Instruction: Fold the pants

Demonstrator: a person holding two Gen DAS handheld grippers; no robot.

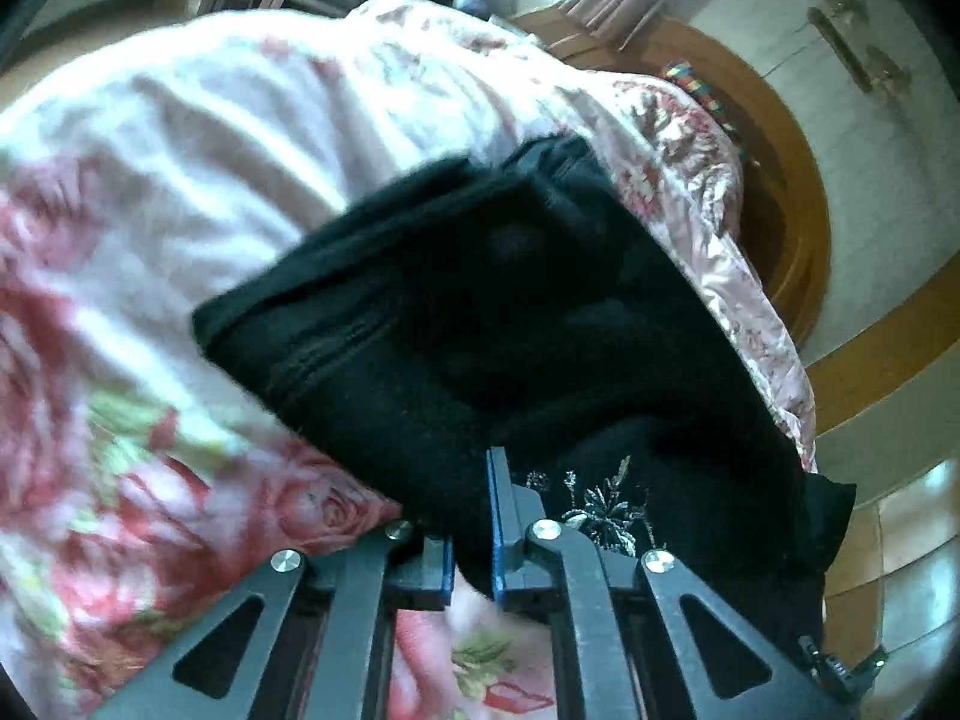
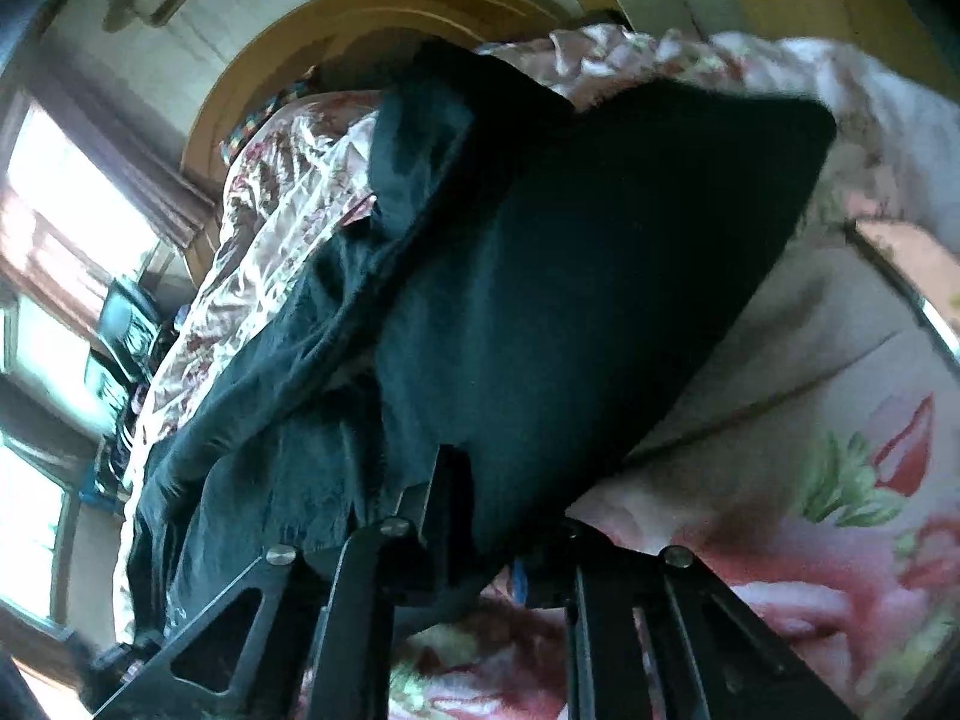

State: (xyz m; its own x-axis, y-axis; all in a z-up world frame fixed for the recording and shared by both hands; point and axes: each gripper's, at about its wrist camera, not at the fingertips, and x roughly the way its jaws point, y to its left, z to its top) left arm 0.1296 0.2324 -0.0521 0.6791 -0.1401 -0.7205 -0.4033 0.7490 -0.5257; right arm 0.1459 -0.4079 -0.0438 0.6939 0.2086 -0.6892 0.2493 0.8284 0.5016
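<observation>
Black pants lie on a bed with a pink floral cover. In the left wrist view a folded part with a zip seam stretches up and to the left, and a silver embroidered patch shows near the fingers. My left gripper is shut on the pants' near edge. In the right wrist view the pants drape over my right gripper, which is shut on their fabric; its fingertips are mostly hidden by the cloth.
A rumpled shiny floral quilt lies behind the pants. A curved wooden headboard and white cupboard doors stand beyond. A bright window and dark cluttered items are at the left of the right wrist view.
</observation>
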